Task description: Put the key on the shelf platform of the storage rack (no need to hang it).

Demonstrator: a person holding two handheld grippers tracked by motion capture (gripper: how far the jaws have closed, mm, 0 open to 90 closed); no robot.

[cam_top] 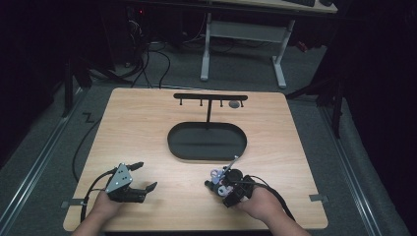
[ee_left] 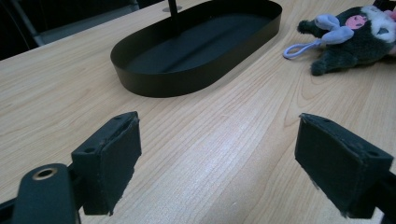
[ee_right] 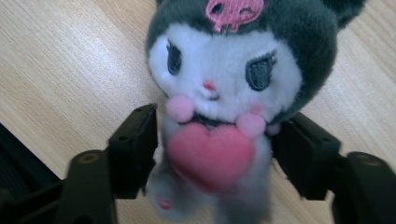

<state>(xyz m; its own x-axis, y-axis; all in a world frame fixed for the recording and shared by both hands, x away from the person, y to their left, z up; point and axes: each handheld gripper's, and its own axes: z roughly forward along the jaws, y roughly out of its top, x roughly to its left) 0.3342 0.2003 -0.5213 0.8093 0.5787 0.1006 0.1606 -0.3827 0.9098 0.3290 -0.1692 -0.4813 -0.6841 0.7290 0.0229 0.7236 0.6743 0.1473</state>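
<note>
Grey-and-white plush doll with pink heart: between my right gripper jaws, pinched at its body. Left gripper: spread, empty. Black oval metal tray ahead on wooden counter. Advice: lift gently, squarely.

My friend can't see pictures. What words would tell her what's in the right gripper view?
A small plush toy with a white face, dark grey hood and pink heart sits between the right gripper's two black jaws, which press its sides. Under it lies a light wooden table.
</note>
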